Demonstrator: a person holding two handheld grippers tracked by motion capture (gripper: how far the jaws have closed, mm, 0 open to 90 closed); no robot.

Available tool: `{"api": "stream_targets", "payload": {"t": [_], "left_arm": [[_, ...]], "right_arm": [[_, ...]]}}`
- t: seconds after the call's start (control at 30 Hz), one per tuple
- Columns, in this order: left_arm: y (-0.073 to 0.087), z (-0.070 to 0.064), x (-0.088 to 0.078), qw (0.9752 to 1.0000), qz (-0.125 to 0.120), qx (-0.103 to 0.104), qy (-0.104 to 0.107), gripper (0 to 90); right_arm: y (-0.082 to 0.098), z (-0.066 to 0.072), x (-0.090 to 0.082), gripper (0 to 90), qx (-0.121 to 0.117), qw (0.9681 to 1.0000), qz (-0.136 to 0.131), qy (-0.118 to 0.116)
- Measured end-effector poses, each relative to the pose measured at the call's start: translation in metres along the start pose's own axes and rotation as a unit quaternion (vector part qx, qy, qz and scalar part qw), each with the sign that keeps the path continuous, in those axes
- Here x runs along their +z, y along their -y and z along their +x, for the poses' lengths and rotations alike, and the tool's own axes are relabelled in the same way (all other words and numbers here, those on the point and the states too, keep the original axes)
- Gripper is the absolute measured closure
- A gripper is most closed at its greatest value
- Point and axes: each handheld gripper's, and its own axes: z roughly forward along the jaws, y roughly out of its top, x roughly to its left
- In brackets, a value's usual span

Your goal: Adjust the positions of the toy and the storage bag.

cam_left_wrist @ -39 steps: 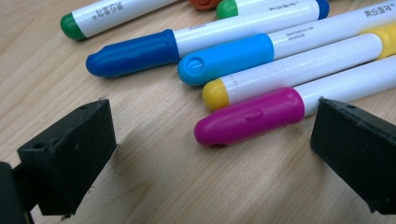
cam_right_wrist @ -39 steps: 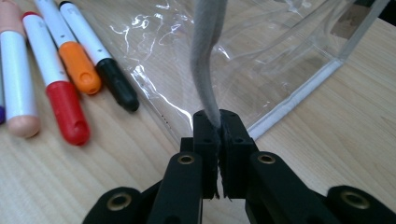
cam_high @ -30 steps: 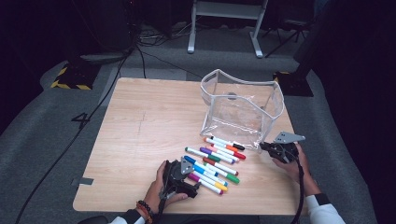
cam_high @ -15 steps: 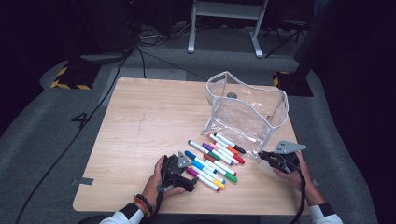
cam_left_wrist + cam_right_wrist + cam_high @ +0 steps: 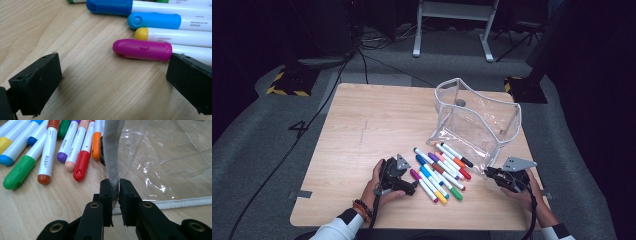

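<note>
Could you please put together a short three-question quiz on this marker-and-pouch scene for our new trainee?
1. True or false: the right gripper is shut on the grey edge of the clear pouch.
2. Which marker cap lies nearest the open fingers of the left gripper? A) magenta B) orange C) black
3. Fill in: the markers lie on the ____, not inside the pouch.

Key:
1. True; the fingers pinch the pouch's grey trim.
2. A; the magenta cap lies just ahead of them, beside a yellow-tipped marker.
3. Table; the wooden top bears them all, beside the pouch.
</note>
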Motion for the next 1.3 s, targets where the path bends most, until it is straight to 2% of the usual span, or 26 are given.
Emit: {"api": "stream_targets", "payload": {"t": [0.07,0.17,0.3,0.4,0.5,0.53,0.63,0.73,0.8,0.87,0.93,0.97,1.0,1.03,1.07,1.1,1.2,1.23,1.27,1.3], "left_arm": [[0.001,0.002,-0.001,1.0000,0.000,0.001,-0.004,0.4],[0.004,0.008,-0.004,1.0000,0.004,0.004,0.001,0.5],[0.007,0.009,-0.007,1.0000,0.004,0.006,0.006,0.5],[0.013,0.010,-0.012,0.9998,0.006,0.015,0.014,0.5],[0.018,0.011,-0.016,0.9996,0.004,0.022,0.019,0.5],[0.019,0.011,-0.017,0.9995,0.001,0.024,0.020,0.5],[0.027,0.012,-0.024,0.9990,0.001,0.033,0.028,0.5],[0.032,0.012,-0.028,0.9988,0.001,0.037,0.034,0.5],[0.037,0.014,-0.032,0.9984,0.001,0.042,0.037,0.5],[0.040,0.014,-0.035,0.9982,0.001,0.044,0.040,0.4],[0.043,0.015,-0.038,0.9983,0.001,0.042,0.040,0.5],[0.044,0.015,-0.038,0.9981,0.000,0.044,0.042,0.5],[0.046,0.015,-0.040,0.9981,0.001,0.046,0.042,0.5],[0.046,0.015,-0.040,0.9981,0.001,0.046,0.042,0.5],[0.046,0.015,-0.040,0.9980,0.001,0.046,0.043,0.5],[0.047,0.015,-0.041,0.9980,0.001,0.047,0.042,0.5],[0.048,0.015,-0.041,0.9982,0.000,0.044,0.041,0.5],[0.048,0.015,-0.041,0.9982,0.000,0.044,0.041,0.5],[0.047,0.015,-0.041,0.9981,0.000,0.045,0.041,0.5],[0.047,0.015,-0.041,0.9981,0.000,0.045,0.041,0.5]], "right_arm": [[0.000,0.003,0.000,82.2,-0.003,1.0000,-0.001,-0.007],[-0.002,0.008,0.001,82.6,-0.011,0.9999,0.000,-0.004],[-0.001,0.008,0.001,79.8,-0.007,1.0000,-0.001,-0.005],[0.000,0.009,0.002,69.4,-0.002,0.9999,-0.002,-0.011],[0.001,0.011,0.003,64.3,-0.003,0.9999,0.004,-0.009],[0.003,0.012,0.004,60.8,0.001,1.0000,0.008,-0.005],[0.008,0.012,0.001,58.7,0.019,0.9998,0.004,-0.008],[0.011,0.014,-0.002,58.3,0.030,0.9995,0.003,-0.014],[0.012,0.016,-0.006,57.9,0.028,0.9995,0.008,-0.013],[0.014,0.019,-0.011,57.5,0.042,0.9987,-0.004,-0.029],[0.014,0.024,-0.012,57.1,0.040,0.9986,-0.003,-0.036],[0.012,0.027,-0.011,56.9,0.036,0.9986,-0.002,-0.038],[0.009,0.035,-0.008,56.3,0.020,0.9986,0.002,-0.049],[0.009,0.035,-0.008,56.3,0.020,0.9986,0.002,-0.049],[0.004,0.042,-0.005,55.6,0.008,0.9982,0.004,-0.058],[0.004,0.042,-0.005,55.6,0.008,0.9982,0.004,-0.058],[-0.004,0.055,-0.003,55.3,0.005,0.9966,-0.007,-0.082],[-0.004,0.055,-0.003,55.3,0.005,0.9966,-0.007,-0.082],[-0.010,0.064,-0.001,54.9,0.000,0.9958,-0.010,-0.091],[-0.012,0.067,0.000,55.0,-0.008,0.9952,-0.012,-0.097]]}}
